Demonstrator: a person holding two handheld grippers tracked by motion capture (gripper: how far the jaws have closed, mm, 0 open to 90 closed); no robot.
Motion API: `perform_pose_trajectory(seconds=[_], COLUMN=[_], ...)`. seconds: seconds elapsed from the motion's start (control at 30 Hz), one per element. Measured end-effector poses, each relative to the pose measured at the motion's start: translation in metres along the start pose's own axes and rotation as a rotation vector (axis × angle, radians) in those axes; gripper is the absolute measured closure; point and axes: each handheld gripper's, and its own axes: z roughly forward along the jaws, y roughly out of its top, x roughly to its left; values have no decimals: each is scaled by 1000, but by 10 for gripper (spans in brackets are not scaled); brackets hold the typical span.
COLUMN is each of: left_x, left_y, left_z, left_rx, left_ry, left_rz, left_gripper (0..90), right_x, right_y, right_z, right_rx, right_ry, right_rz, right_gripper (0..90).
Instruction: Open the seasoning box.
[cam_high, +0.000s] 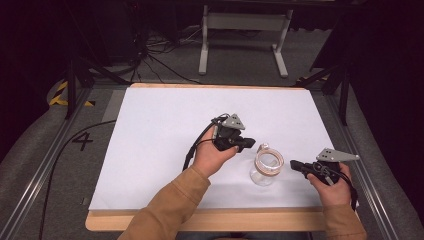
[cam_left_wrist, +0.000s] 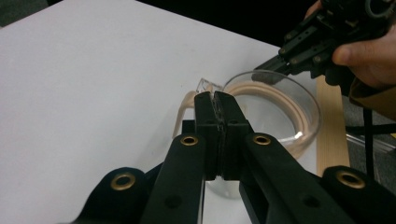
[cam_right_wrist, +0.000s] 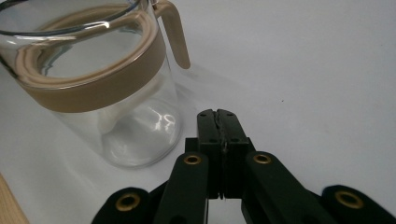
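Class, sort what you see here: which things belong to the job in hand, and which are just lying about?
In the job:
- glass jar with tan band, on the white table
- left gripper, jaws closed at the jar's rim
- right gripper, jaws closed, beside the jar

Lying about:
- white stand on the floor beyond the table
- floor cables

Glass jar (cam_high: 266, 168) standing between both tongs — the lone obstacle, white mat (cam_high: 165, 135) open all around
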Motion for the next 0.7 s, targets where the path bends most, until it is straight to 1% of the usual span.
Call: perform_pose_trajectory(seconds=[0.17, 0.23, 0.33, 0.4, 0.43, 0.47, 0.63, 0.7], left_x=[1, 2, 5, 7, 7, 7, 11, 11], left_y=[7, 11, 16, 17, 17, 17, 14, 13], left_z=[15, 22, 29, 34, 34, 37, 46, 48], left_rx=[-24, -28, -21, -15, -15, -12, 23, 22], left_ry=[0, 5, 3, -10, -10, -13, -28, -24], left_rz=[-12, -1, -3, -19, -19, -26, -44, -42], left_gripper=[892, 889, 883, 883, 883, 881, 877, 876], right_x=[1, 1, 4, 6, 6, 7, 10, 10], right_y=[2, 2, 4, 7, 7, 8, 9, 10], right_z=[-1, -2, -4, -6, -6, -8, -6, -6], right_rx=[-9, -12, -33, -45, -45, -45, -40, -43], right_ry=[9, 12, 11, 13, 13, 23, 43, 47], right_rz=[0, -3, -20, -29, -29, -28, -30, -31], right_gripper=[900, 900, 900, 900, 900, 900, 900, 900])
